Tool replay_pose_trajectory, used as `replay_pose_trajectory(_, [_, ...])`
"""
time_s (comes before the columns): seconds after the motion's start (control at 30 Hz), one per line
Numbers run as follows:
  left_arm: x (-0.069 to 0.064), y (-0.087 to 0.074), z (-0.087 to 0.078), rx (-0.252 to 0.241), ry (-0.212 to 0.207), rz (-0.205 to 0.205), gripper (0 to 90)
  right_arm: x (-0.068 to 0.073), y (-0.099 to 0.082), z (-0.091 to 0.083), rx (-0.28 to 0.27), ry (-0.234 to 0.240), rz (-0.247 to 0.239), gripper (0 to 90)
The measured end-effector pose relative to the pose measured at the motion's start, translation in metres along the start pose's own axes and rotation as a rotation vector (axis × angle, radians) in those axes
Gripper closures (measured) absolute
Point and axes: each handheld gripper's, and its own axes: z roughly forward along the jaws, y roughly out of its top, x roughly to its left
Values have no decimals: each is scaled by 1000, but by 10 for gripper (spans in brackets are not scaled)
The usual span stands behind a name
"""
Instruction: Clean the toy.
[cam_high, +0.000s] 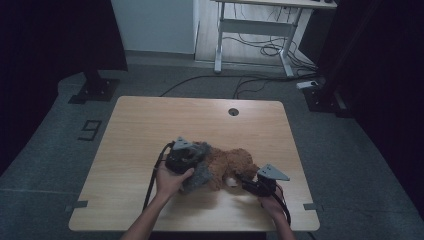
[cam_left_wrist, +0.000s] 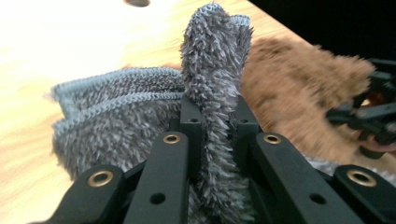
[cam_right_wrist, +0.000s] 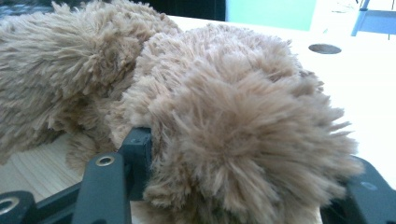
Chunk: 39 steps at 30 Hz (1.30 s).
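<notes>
Separating the cloths called for steady, opposed pulls, judging by the grips. Near the tabletop's (cam_high: 125, 210) front edge, the right gripper (cam_high: 245, 179) was clamped on the brown cloth (cam_right_wrist: 243, 121), forearm low; farther in, the left gripper (cam_left_wrist: 215, 126) pinched the grey cloth's (cam_left_wrist: 212, 60) fold upright.

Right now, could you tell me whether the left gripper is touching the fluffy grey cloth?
Touching: in the left gripper view, the left gripper pinches a fold of the fluffy grey cloth.

Lab-like room, grey carpet floor (cam_high: 350, 165), cabled desk frame (cam_high: 255, 30), black stands (cam_high: 95, 87)
</notes>
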Motion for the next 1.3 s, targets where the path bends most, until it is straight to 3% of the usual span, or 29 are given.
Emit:
replay_pose_trajectory(0.3, [25,-21,-16,11,60,-43,796,1,0,0,-1,-3,1,402])
replay_pose_trajectory(0.37, [27,-21,-18,10,63,-57,796,1,-1,0,0,-4,2,402])
replay_pose_trajectory(0.47, [22,-15,-21,-5,60,-40,796,1,-1,0,-2,-4,7,402])
replay_pose_trajectory(0.57, [3,3,-20,-16,41,6,796,-1,-1,0,-2,0,13,402])
replay_pose_trajectory(0.67, [-26,25,-9,-26,2,69,796,-1,-1,0,-3,0,16,402])
replay_pose_trajectory(0.83, [-81,63,27,-2,-71,171,795,0,-1,-1,-4,-1,19,401])
replay_pose_trajectory(0.9, [-102,75,48,21,-90,199,794,-1,-1,-1,-4,1,19,400])
replay_pose_trajectory(0.97, [-114,80,66,48,-104,206,793,-1,-1,0,-7,2,16,400])
replay_pose_trajectory(1.03, [-121,76,93,109,-112,193,790,-2,-1,0,-9,2,17,399])
replay_pose_trajectory(1.1, [-121,64,114,173,-80,212,790,-2,-2,-1,-6,3,20,399])
replay_pose_trajectory(1.13, [-120,58,118,166,-83,208,791,-1,-2,0,-7,2,22,398])
replay_pose_trajectory(1.23, [-109,50,113,127,-124,148,794,-2,-6,1,-9,6,31,396])
replay_pose_trajectory(1.3, [-103,49,101,115,-90,163,795,0,-5,1,-5,4,17,396])
